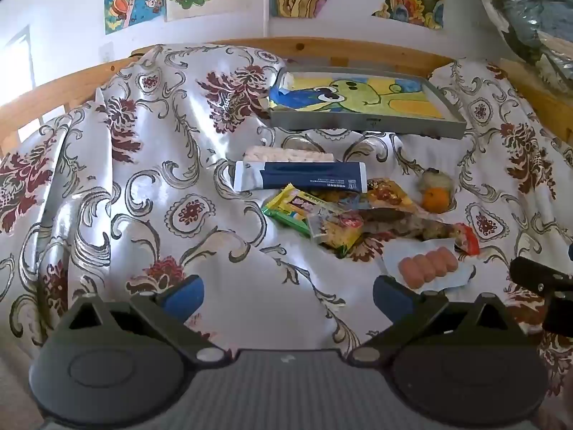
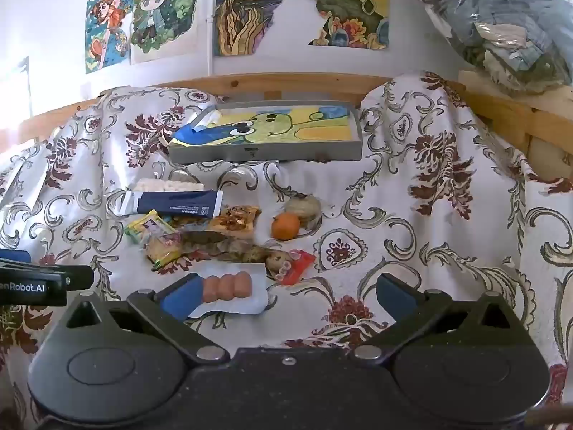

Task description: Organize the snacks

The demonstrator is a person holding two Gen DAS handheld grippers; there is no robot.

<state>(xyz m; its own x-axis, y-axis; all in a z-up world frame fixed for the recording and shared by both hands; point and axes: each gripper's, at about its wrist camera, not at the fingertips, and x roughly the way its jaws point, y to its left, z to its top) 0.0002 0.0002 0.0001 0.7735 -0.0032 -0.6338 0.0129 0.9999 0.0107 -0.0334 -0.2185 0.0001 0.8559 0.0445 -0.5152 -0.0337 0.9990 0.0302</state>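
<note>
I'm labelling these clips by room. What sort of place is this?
Probably a bedroom at home: a floral cloth draped over a wooden bed frame, cartoon drawings stuck on the wall, and bagged bedding stacked at the side.

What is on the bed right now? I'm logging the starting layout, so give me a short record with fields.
surface: floral bedspread
tray: grey tray, frog drawing inside, no snacks in it
snacks: sausage pack, tangerine, navy packet, yellow wrappers
left tongs: open, empty
right tongs: open, empty
</note>
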